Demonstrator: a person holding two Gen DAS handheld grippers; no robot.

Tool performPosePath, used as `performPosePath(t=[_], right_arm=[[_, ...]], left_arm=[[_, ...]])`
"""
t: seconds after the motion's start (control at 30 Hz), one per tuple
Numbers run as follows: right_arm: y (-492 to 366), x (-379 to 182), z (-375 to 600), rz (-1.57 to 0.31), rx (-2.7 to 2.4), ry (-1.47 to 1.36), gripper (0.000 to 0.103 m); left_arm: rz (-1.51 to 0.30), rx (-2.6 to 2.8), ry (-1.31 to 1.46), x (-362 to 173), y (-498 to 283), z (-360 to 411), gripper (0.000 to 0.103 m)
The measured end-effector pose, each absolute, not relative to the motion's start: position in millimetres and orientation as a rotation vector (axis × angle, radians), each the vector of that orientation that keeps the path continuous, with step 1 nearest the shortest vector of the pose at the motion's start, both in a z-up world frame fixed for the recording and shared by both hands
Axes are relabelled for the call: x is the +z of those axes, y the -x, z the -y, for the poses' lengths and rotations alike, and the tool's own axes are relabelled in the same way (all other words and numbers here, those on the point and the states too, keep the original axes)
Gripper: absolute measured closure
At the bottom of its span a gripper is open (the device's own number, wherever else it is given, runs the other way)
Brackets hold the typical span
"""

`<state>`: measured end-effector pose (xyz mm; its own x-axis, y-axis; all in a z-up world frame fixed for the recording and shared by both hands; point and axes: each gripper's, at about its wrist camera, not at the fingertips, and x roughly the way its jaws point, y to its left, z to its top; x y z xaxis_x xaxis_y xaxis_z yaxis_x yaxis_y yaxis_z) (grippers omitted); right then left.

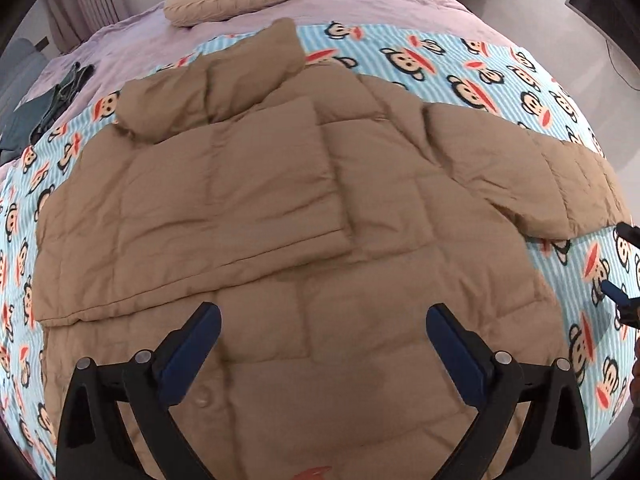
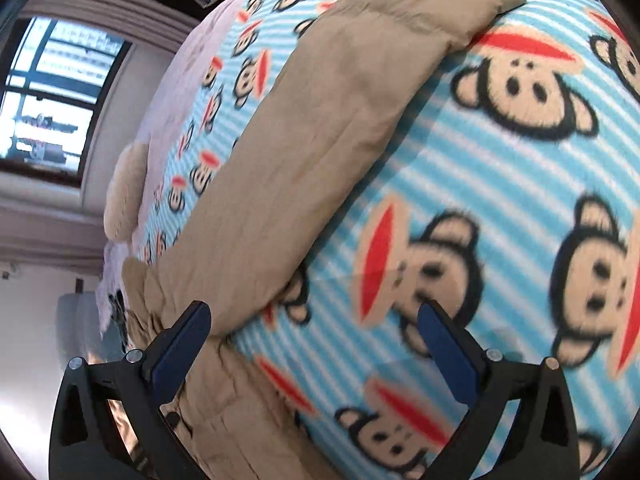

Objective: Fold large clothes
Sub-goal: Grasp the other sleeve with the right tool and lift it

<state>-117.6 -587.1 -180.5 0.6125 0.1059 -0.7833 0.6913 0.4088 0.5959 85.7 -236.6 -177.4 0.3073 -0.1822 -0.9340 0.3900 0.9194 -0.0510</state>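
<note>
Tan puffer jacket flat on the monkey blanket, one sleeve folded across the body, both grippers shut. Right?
Not quite: both grippers are open. The left gripper hangs spread over the jacket in the left wrist view; the right gripper is spread over the blanket in the right wrist view. The rest holds.

Left wrist view looks down over the jacket; right wrist view sits near its sleeve (both share the blanket).

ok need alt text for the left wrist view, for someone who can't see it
A tan puffer jacket lies spread on a blue striped monkey-print blanket, one sleeve folded across its front. The open left gripper hovers over the hem; the right gripper shows at the right edge.
</note>
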Motion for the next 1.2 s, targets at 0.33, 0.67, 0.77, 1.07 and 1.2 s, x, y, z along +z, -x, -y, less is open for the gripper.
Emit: performPosePath(t=[0.33,0.67,0.77,1.07,1.2], right_arm=[[110,-182,655,-0.719,-0.409,-1.234,0.0],[90,-196,706,-0.506,-0.336,-1.459,0.0],[83,-202,710,-0.463,-0.287,-1.539,0.002],[55,-206,691,-0.463,-0.182,-1.621,0.094],[16,-165,657,-0.506,-0.064,-1.46,0.095]], left_arm=[[-1.214,-0.367,-0.233,-183,-85,269,0.0],[-1.238,-0.378,-0.187,-183,-90,273,0.0],[-1.231,-0.371,-0.167,-181,-91,270,0.0],[-1.172,-0.352,-0.121,-167,-94,239,0.0],[-1.134,-0.325,-0.104,-161,-101,211,0.0]])
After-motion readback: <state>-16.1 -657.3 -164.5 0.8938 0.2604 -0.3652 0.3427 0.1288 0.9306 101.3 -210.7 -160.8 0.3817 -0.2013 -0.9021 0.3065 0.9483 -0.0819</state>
